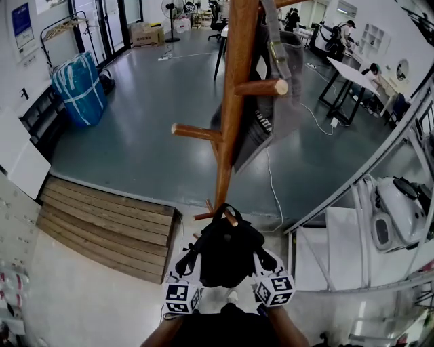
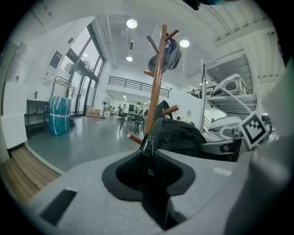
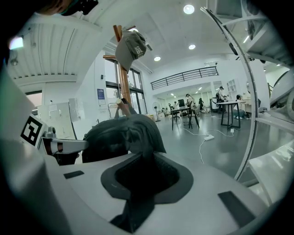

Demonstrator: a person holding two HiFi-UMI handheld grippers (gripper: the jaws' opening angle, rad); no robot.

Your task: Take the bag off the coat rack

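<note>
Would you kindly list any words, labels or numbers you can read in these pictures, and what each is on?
Nothing reads surely.
Grey cap atop the coat rack: white print, too blurred.
Blue wall poster: too small.
Black bag: no print visible.

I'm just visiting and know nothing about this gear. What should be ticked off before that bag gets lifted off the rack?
1. Left gripper holding the black bag: ok, jaws shut on a strap with a metal clip.
2. Right gripper holding the bag: ok, jaws shut on its fabric.
3. Bag's loop free of the low peg: not ok, it is hooked over the peg.
4. Grey cap out of the way: ok, it hangs much higher on the coat rack.
5. Room behind the person to step back: cannot tell, no view shows it.
</note>
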